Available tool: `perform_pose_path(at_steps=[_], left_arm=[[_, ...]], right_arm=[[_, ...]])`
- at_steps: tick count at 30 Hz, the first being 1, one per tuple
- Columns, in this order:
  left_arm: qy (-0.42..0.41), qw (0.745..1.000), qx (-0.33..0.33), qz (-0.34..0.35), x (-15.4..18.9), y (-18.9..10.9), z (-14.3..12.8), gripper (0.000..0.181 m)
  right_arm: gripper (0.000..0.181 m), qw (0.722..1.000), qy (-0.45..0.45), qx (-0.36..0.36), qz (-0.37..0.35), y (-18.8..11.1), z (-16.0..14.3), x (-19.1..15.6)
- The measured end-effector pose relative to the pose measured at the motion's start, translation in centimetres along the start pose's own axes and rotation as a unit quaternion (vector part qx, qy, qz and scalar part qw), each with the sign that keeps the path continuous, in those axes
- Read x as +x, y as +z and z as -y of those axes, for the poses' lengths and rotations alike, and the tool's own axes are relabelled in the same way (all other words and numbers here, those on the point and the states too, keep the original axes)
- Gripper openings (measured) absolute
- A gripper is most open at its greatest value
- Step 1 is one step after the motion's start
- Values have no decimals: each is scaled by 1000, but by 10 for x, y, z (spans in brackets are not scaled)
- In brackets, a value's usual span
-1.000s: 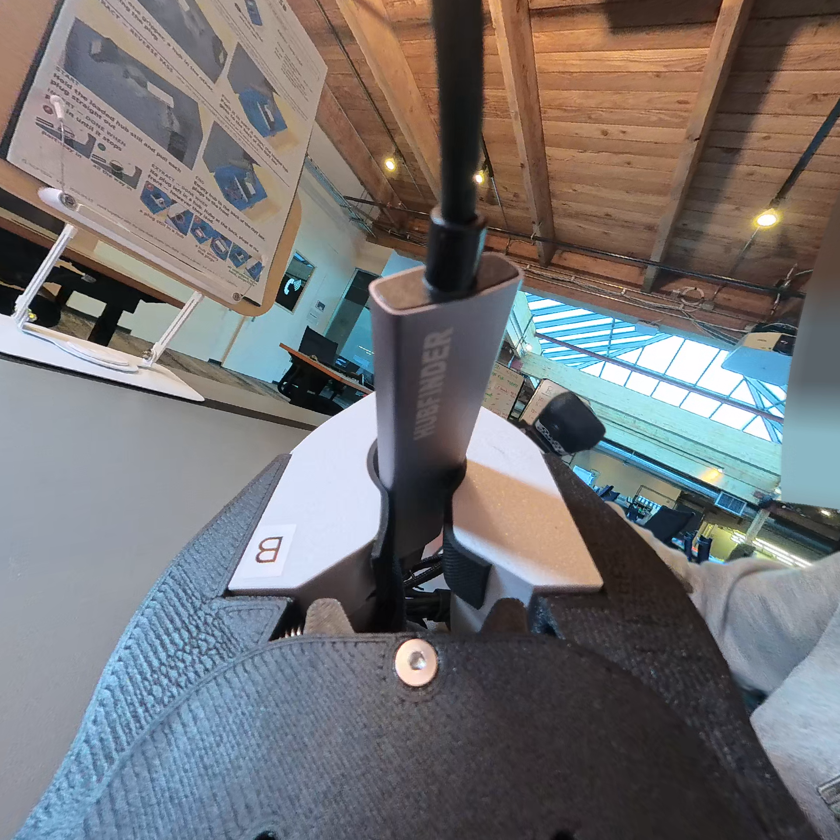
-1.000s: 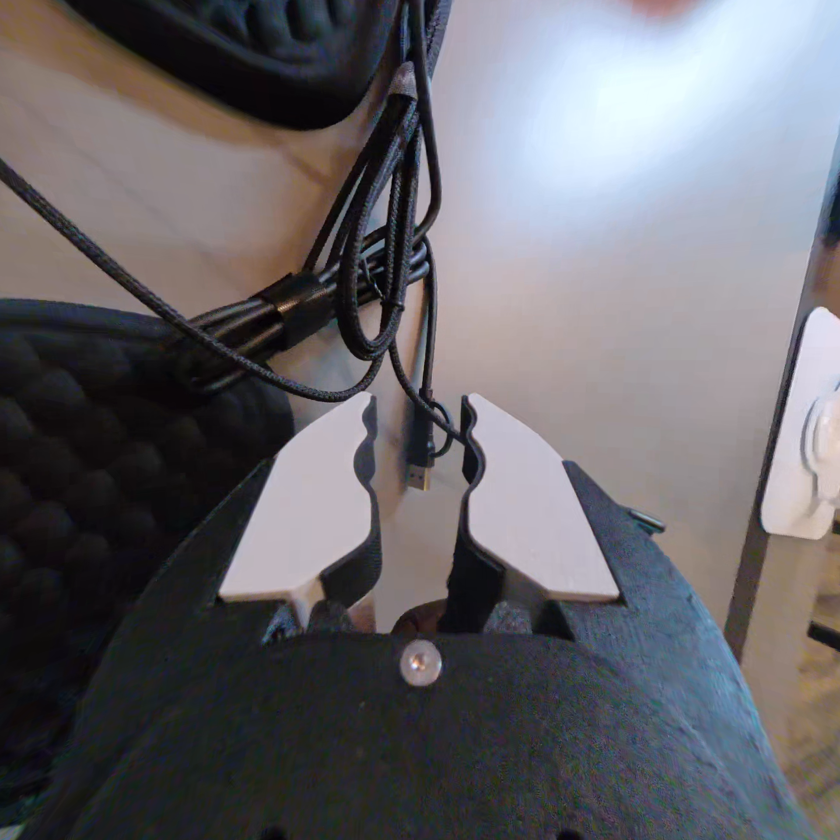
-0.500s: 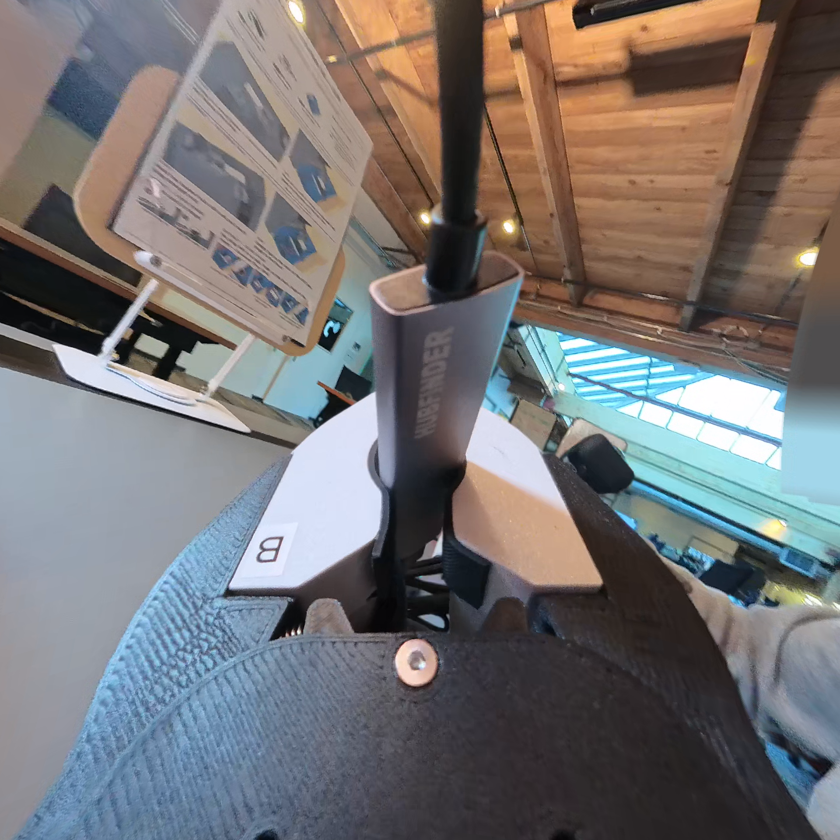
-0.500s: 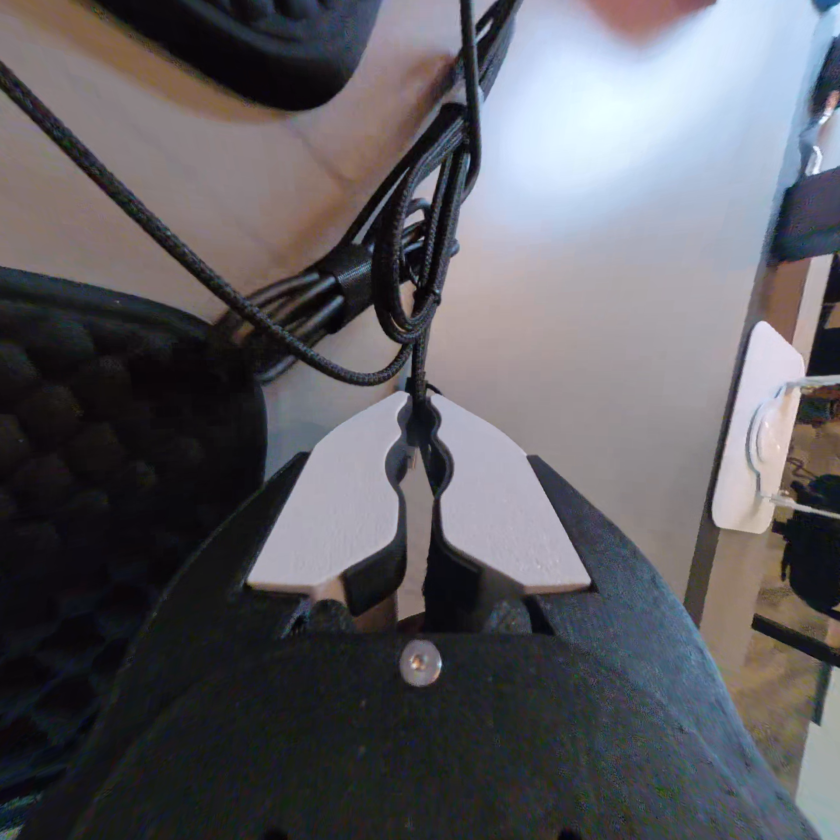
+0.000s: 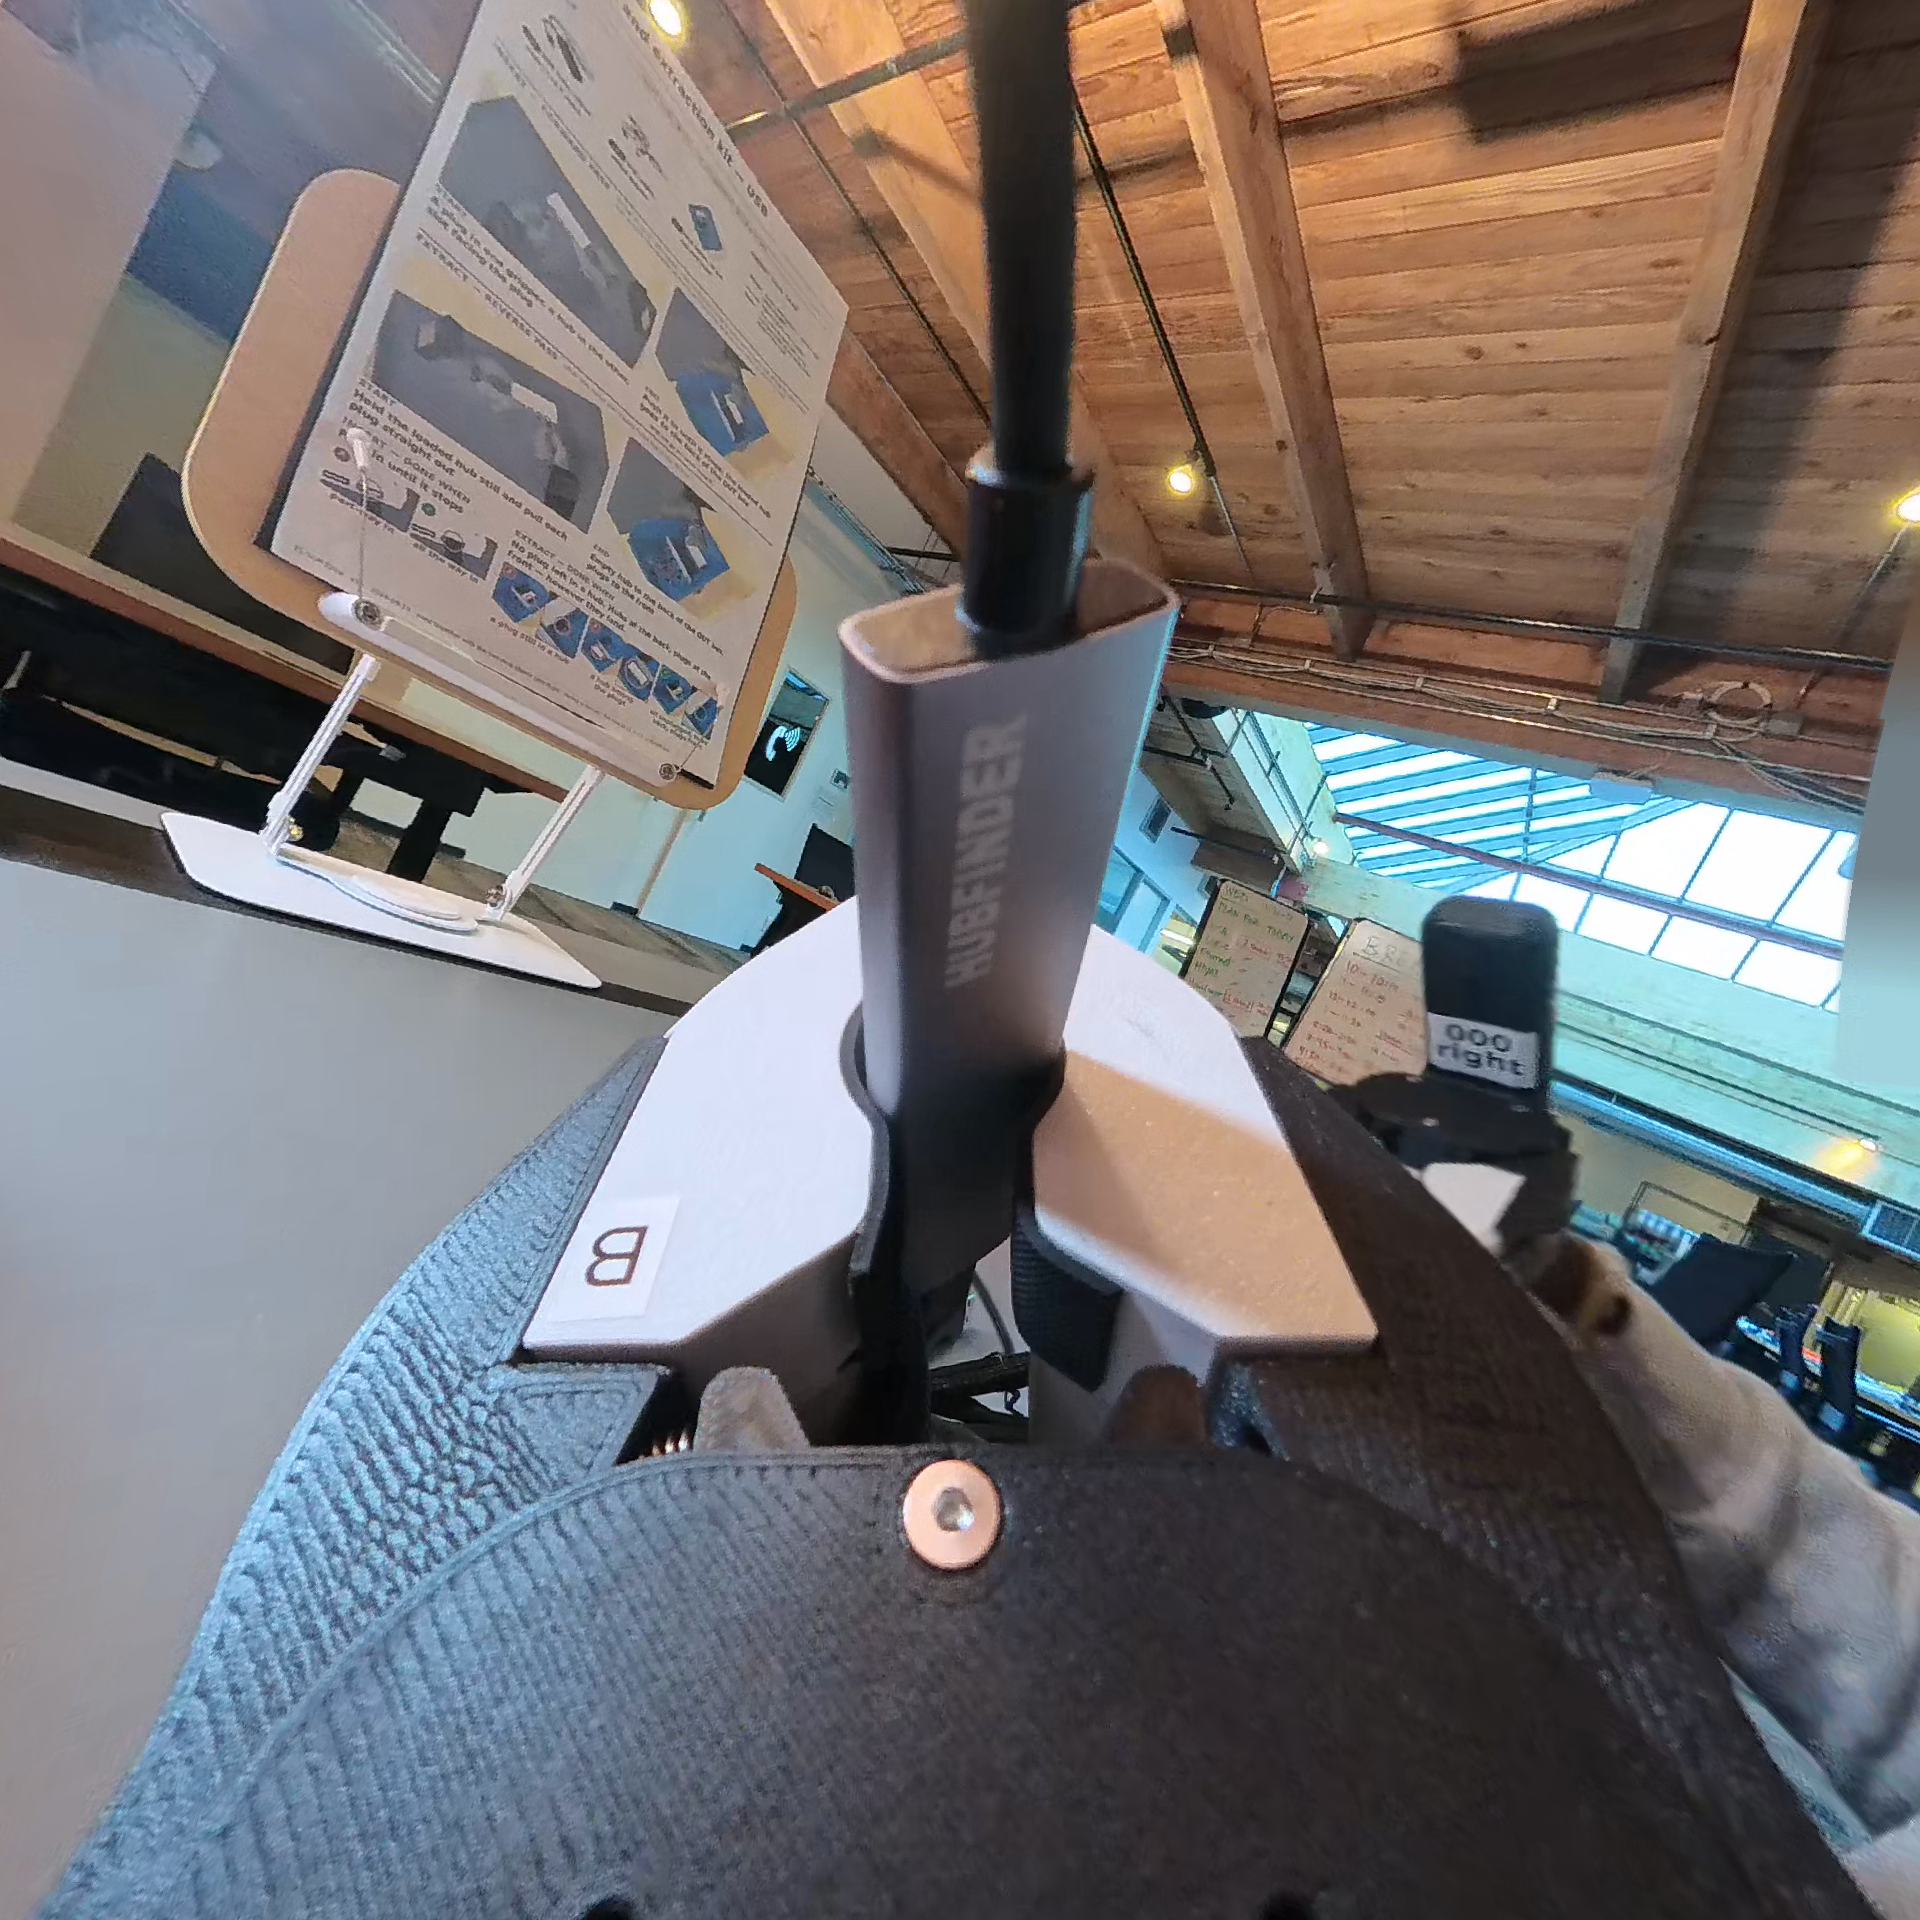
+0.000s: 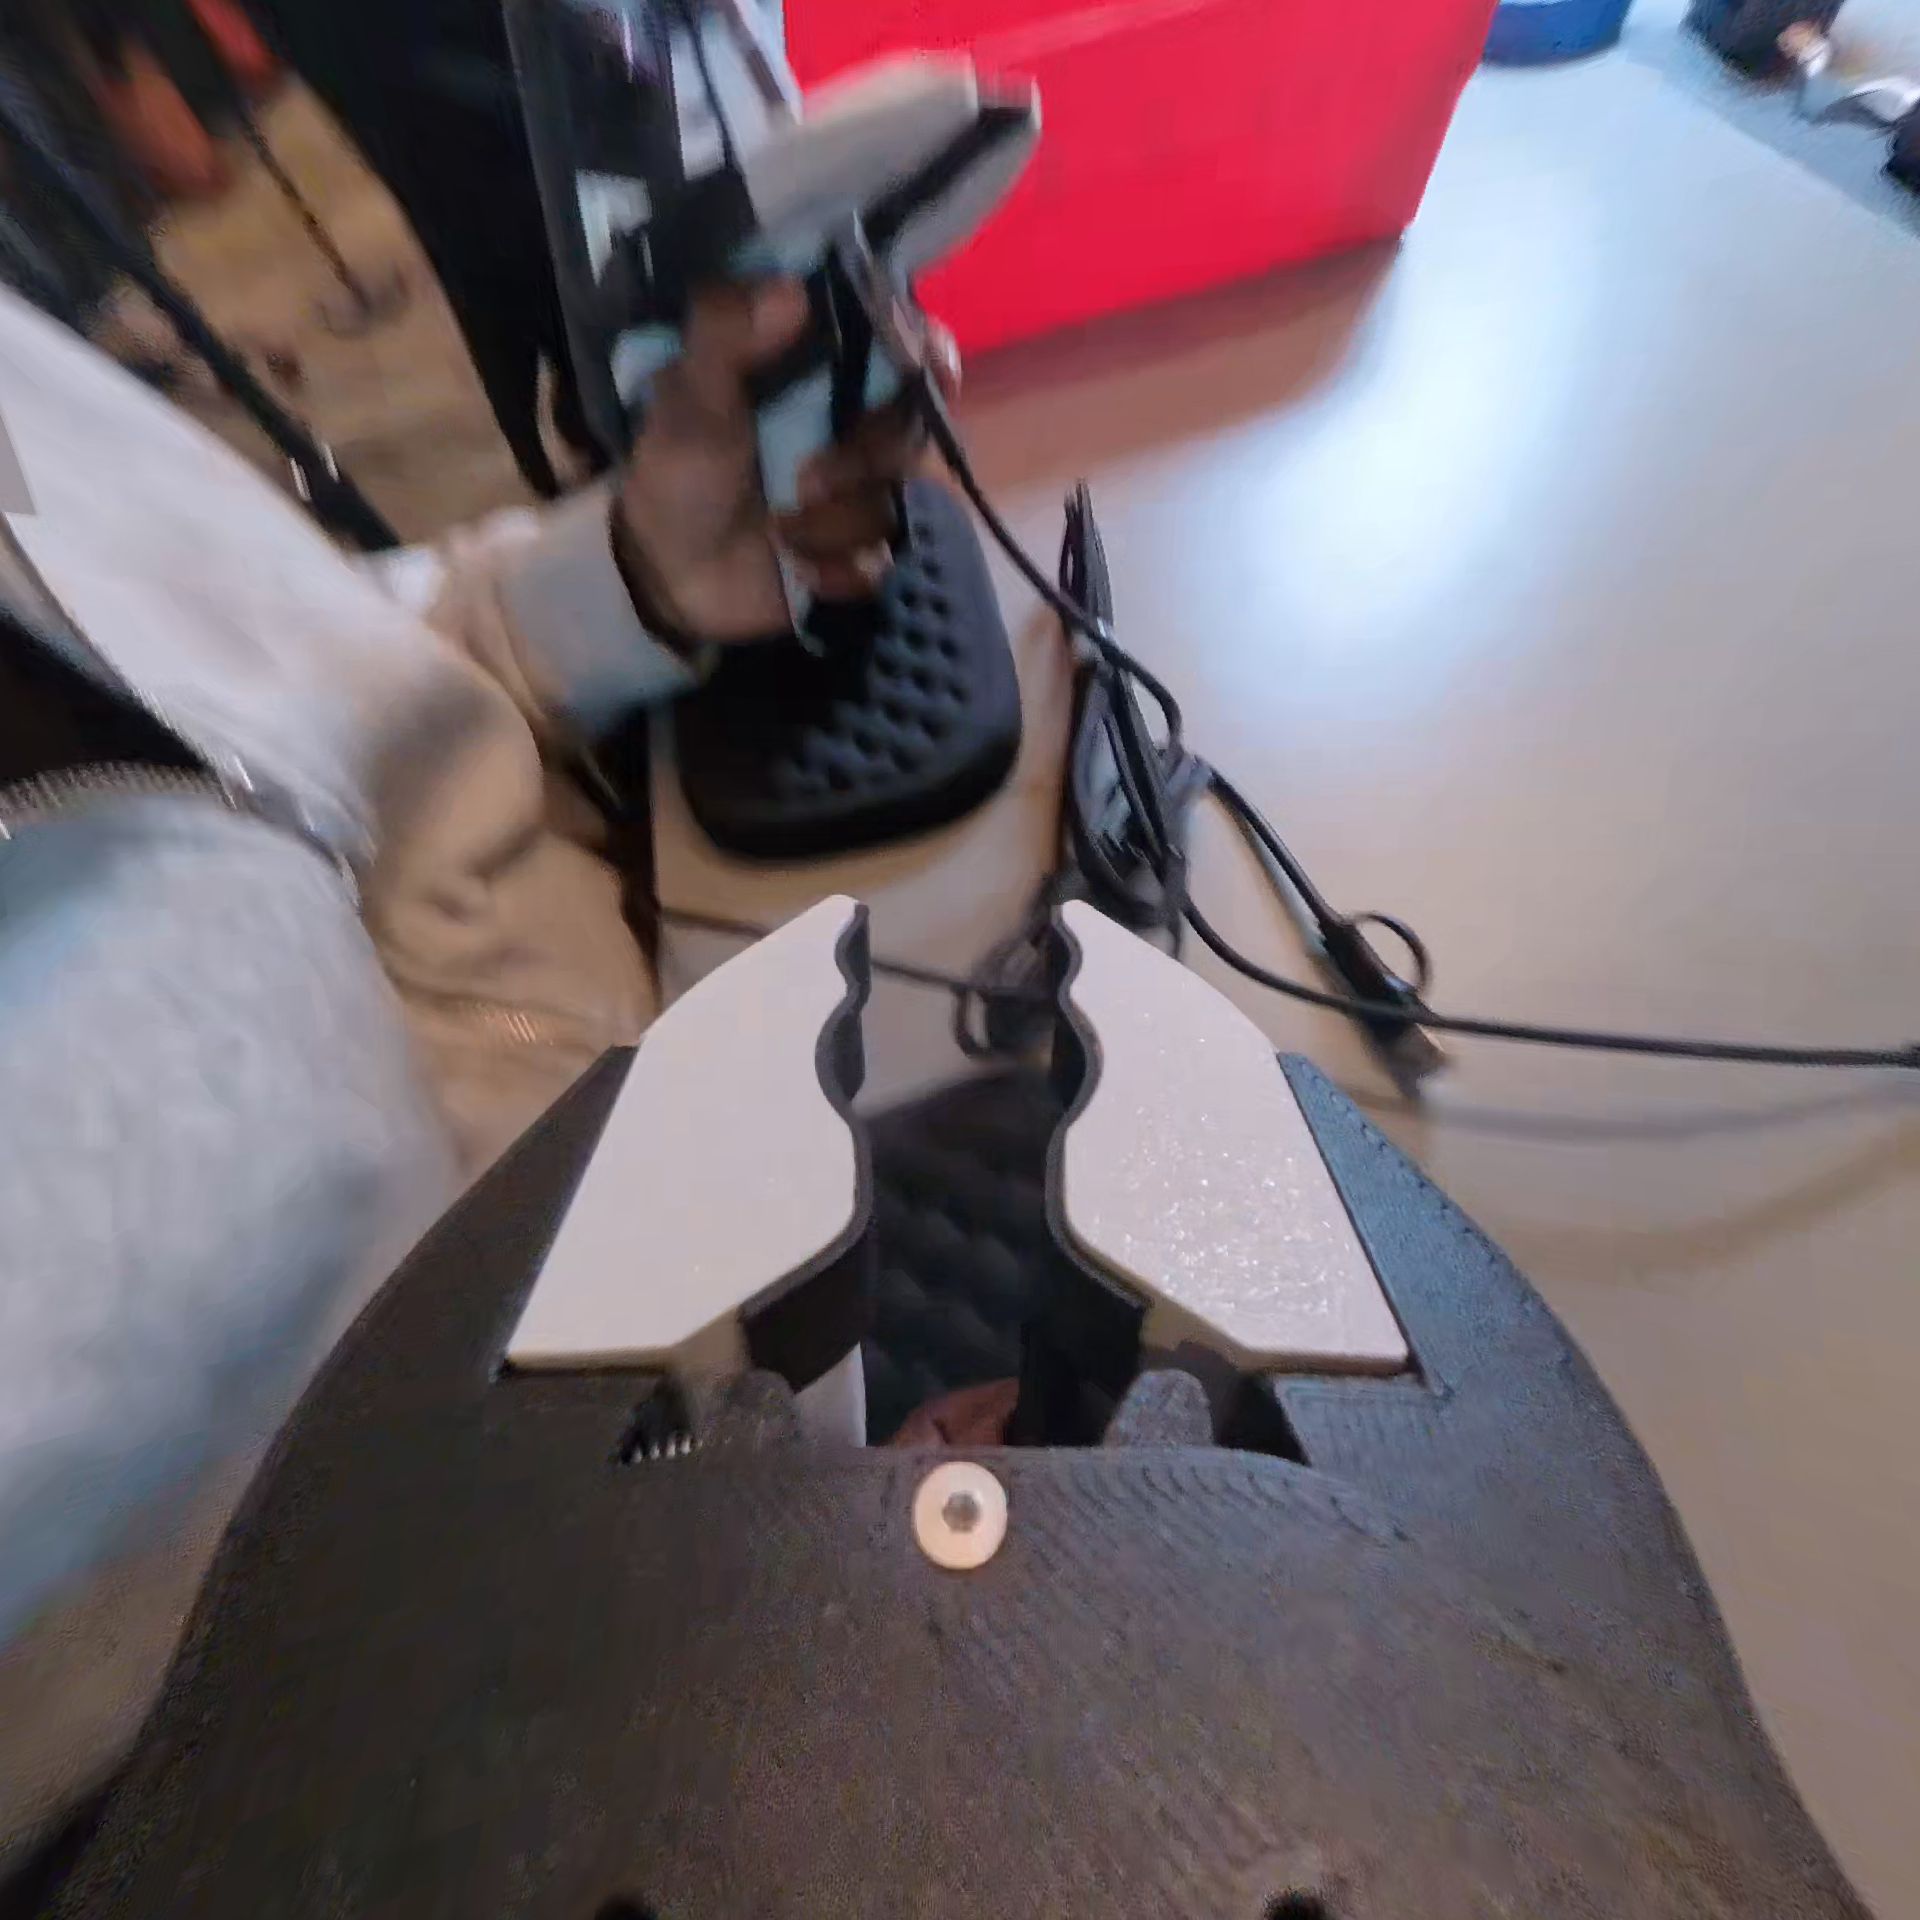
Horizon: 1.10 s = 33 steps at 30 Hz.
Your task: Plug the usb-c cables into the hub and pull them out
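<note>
The left claw (image 5: 956, 1132) is clamped on the hub (image 5: 987, 862) — a slim, rounded bar of brushed grey metal, held upright between smooth white finger plates set in coarse black printed housing. A thick black cable (image 5: 1023, 312) rises from the hub's top end through a stubby matte collar. Behind the hub to its left, a printed instruction board (image 5: 582, 374) leans on a white wire stand.

The right claw (image 6: 956, 997) stands parted with nothing between its wavy-edged plates. Beyond its tips, braided black usb-c cables (image 6: 1132, 769) lie tangled on the pale, glossy worktop (image 6: 1558, 623) — just beside a dimpled black foam pad (image 6: 862, 727).
</note>
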<state>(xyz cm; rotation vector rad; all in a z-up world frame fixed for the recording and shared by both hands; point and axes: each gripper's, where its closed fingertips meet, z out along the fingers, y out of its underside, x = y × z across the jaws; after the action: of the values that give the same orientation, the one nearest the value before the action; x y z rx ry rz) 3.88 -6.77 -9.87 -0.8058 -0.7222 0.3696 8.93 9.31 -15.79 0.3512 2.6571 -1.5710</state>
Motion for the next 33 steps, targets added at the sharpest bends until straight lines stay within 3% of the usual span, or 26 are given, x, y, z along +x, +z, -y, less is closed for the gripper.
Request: perform_pose_path(at_steps=[1, 3, 8, 11, 13, 18, 21, 23, 27, 33], left_arm=[[3, 1000, -1, 0, 1, 0, -1, 18], [10, 1000, -5, -2, 2, 0, -1, 18], [33, 999, -10, -6, 8, 0, -3, 18], [37, 999, -11, -9, 9, 0, -3, 17], [40, 999, -10, -2, 7, -1, -3, 17], [48, 996, 47, 62, -15, -12, 21, 18], [6, 994, 78, 79, -26, -18, 29, 17], [3, 994, 73, 81, -27, -17, 29, 19], [37, 992, 52, 112, -30, -14, 23, 20], [21, 993, 45, 108, -33, -13, 22, 22]], right_arm=[[30, 999, 30, 18, -13, 6, 9, -6], [29, 996, 56, -6, -65, 21, 12, -8], [43, 971, 26, -181, -157, 59, -24, 8], [29, 938, -13, -280, -203, 71, -53, 24], [16, 921, -67, -295, -243, 71, -58, 37], [13, 971, -73, -171, -151, 44, -38, 21], [12, 993, -93, -53, -42, 13, -24, -4], [10, 996, -89, 31, 5, -5, -11, -15], [8, 983, -98, 153, 34, -25, 11, -19], [8, 975, -119, 188, -6, -34, 22, -9]])
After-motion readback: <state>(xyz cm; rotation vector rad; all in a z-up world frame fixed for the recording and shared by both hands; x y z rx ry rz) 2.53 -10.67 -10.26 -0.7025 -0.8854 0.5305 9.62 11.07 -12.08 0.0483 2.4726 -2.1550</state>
